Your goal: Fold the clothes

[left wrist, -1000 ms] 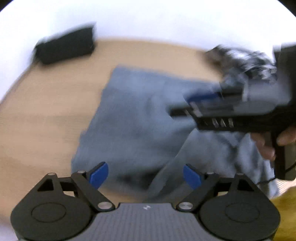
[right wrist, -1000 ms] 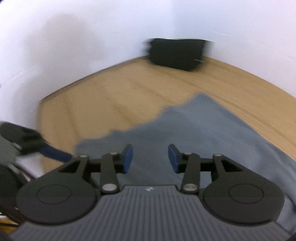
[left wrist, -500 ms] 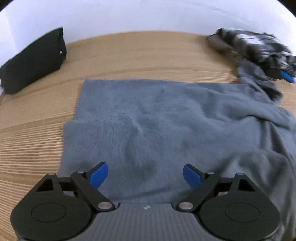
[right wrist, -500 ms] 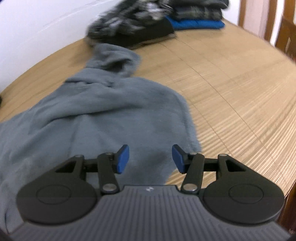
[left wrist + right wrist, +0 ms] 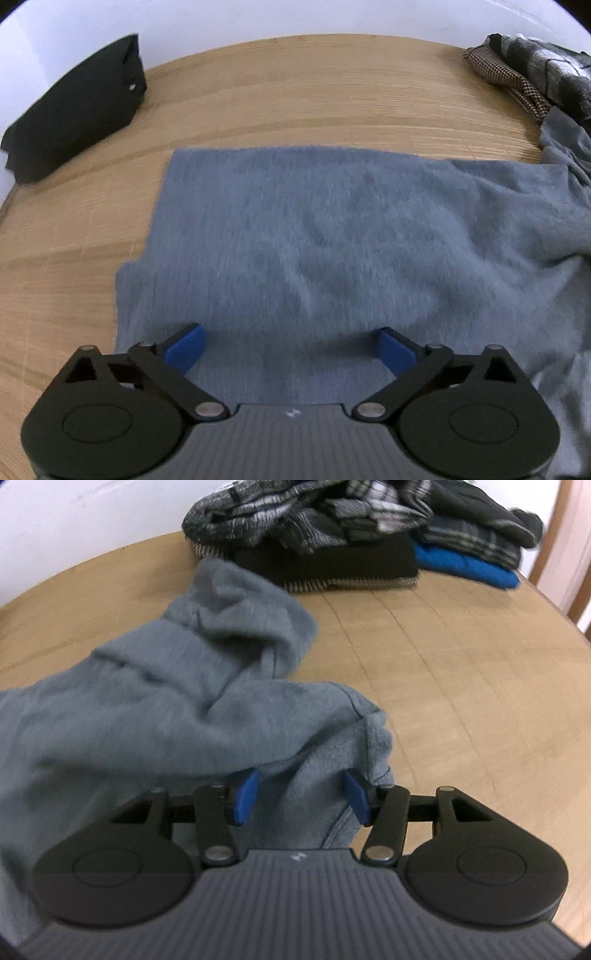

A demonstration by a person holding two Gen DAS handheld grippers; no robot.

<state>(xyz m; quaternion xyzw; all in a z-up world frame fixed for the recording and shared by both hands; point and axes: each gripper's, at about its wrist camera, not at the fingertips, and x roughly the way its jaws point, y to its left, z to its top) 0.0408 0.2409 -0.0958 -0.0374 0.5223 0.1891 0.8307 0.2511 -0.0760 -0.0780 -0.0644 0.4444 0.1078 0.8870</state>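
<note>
My left hand-held gripper (image 5: 291,345) sits low over the near part of the grey fleece garment (image 5: 332,251), its blue pads spread wide with flat cloth between them and nothing pinched. From this side the garment lies smooth on the wooden tabletop (image 5: 258,92), with a straight far edge and a stepped left edge. Bare wood runs beyond both edges, up to a black soft pouch (image 5: 74,110) near the far left rim by the white wall. At far right the fleece bunches into folds and runs up to a brown houndstooth cloth (image 5: 506,77) and a dark plaid heap.

My right hand-held gripper (image 5: 301,799) is about half open. A fold of the garment's (image 5: 166,709) rumpled edge lies between the blue pads (image 5: 245,794), and I cannot tell whether either pad touches it; it is not clamped. Here the fleece is thick and matte, rolled into soft ridges, with a sleeve-like lobe reaching toward the pile of clothes (image 5: 314,524) at the far edge. That pile holds black-and-white plaid flannel, a black knit with striped trim, and a bright blue folded piece (image 5: 469,568). To the right of the garment the tabletop (image 5: 461,701) is open pale wood out to its curved rim.
</note>
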